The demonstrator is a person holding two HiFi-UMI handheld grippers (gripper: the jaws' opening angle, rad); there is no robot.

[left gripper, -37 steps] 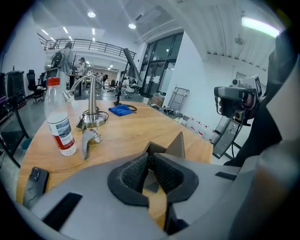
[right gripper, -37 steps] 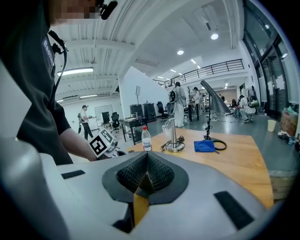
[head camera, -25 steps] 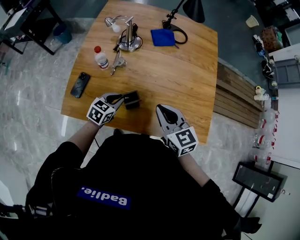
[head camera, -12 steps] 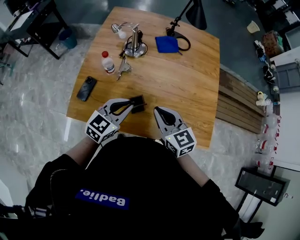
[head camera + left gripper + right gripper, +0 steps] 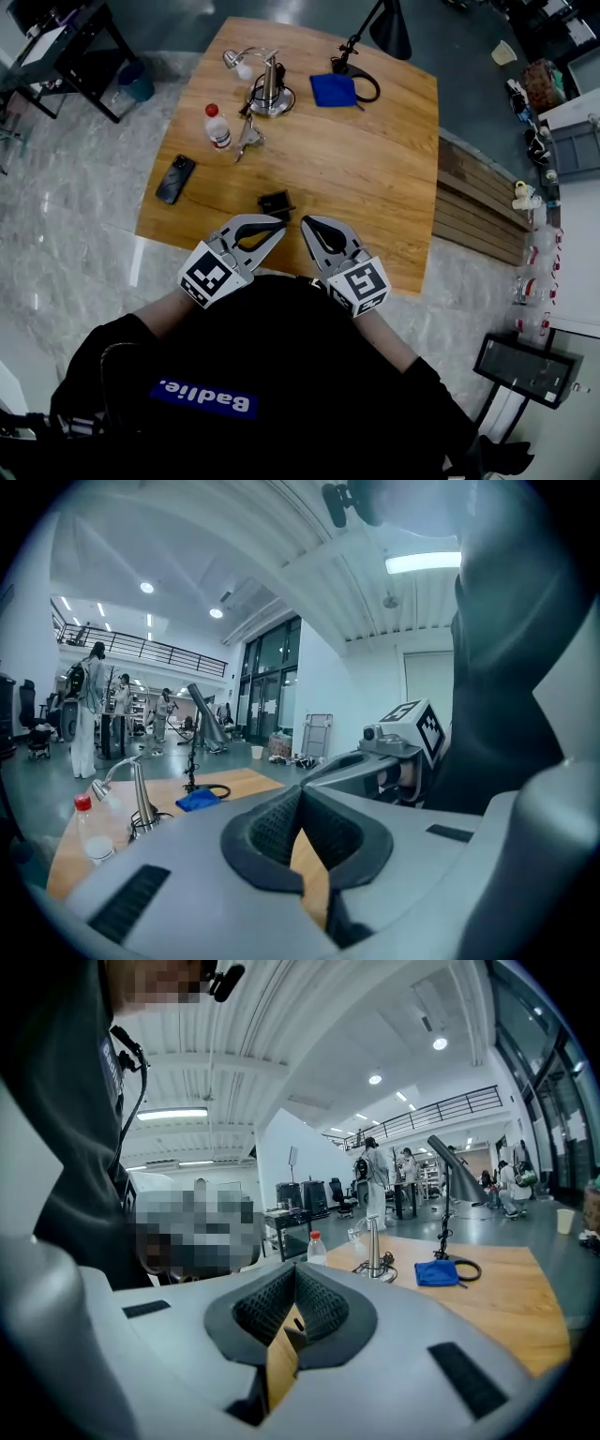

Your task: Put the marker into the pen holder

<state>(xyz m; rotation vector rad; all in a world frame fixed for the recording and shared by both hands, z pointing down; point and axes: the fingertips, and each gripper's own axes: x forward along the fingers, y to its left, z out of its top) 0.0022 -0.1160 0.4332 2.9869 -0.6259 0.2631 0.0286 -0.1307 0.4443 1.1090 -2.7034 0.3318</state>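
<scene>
The black pen holder (image 5: 275, 202) stands on the wooden table (image 5: 375, 178) near its front edge. A thin dark piece juts from its right side; I cannot tell the marker apart from the holder. My left gripper (image 5: 278, 226) lies just in front of the holder, apart from it, shut with nothing held. My right gripper (image 5: 305, 223) sits beside it, tips close to the left one, also shut and empty. In the left gripper view the jaws (image 5: 300, 794) meet with only table wood showing behind them. In the right gripper view the jaws (image 5: 294, 1277) meet the same way.
A black phone (image 5: 175, 179) lies at the table's left. Farther back are a red-capped bottle (image 5: 218, 127), a metal stand with cables (image 5: 268, 92), a blue cloth (image 5: 335, 89) and a black desk lamp (image 5: 388, 28). People stand far off in the hall.
My left gripper has drawn back from the pen holder toward the table's front edge. The holder stays on the table. The right gripper has shifted slightly left.
</scene>
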